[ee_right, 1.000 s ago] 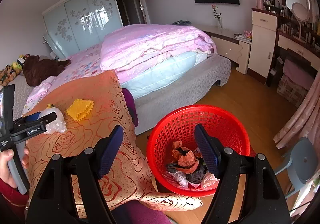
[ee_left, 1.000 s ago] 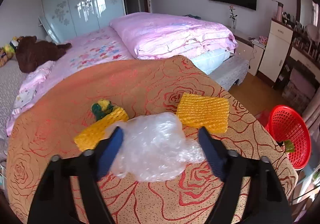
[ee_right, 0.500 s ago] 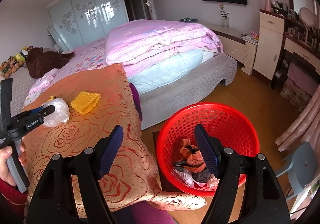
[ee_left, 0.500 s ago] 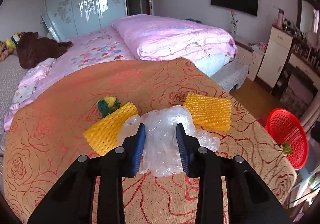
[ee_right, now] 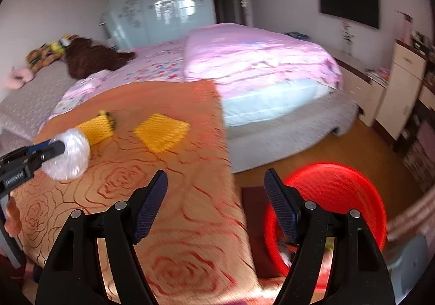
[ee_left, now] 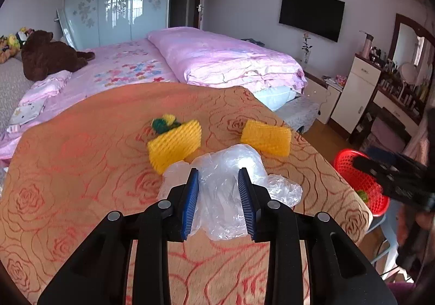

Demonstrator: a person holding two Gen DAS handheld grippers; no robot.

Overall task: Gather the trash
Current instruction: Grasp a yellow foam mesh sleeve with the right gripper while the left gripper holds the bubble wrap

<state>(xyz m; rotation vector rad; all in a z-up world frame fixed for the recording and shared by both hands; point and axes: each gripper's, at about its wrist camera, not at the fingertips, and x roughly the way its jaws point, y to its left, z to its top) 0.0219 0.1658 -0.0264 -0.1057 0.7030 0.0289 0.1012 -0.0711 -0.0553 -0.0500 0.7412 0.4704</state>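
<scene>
A crumpled clear plastic bag point(ee_left: 239, 155) sits between the blue pads of my left gripper point(ee_left: 218, 170), which is shut on it just above the orange rose-patterned tablecloth point(ee_left: 81, 169). The right wrist view shows the same bag point(ee_right: 70, 155) at the tip of the left gripper point(ee_right: 51, 147). Two yellow foam nets point(ee_left: 174, 147) point(ee_left: 266, 137) lie beyond it, and a green and yellow scrap point(ee_left: 163, 123) behind the left net. My right gripper point(ee_right: 215, 173) is open and holds nothing, over the table's right edge. The red basket point(ee_right: 334, 196) stands on the floor to its right.
A bed with pink bedding point(ee_left: 217, 60) lies beyond the table. Plush toys point(ee_left: 46, 57) rest at its far left. White cabinets and a dresser point(ee_left: 359, 87) line the right wall. A grey stool point(ee_right: 413, 258) stands by the basket, which holds some trash.
The left jaws closed on the plastic bag and hold it pinched. The right gripper swung left from above the red basket to the table's edge.
</scene>
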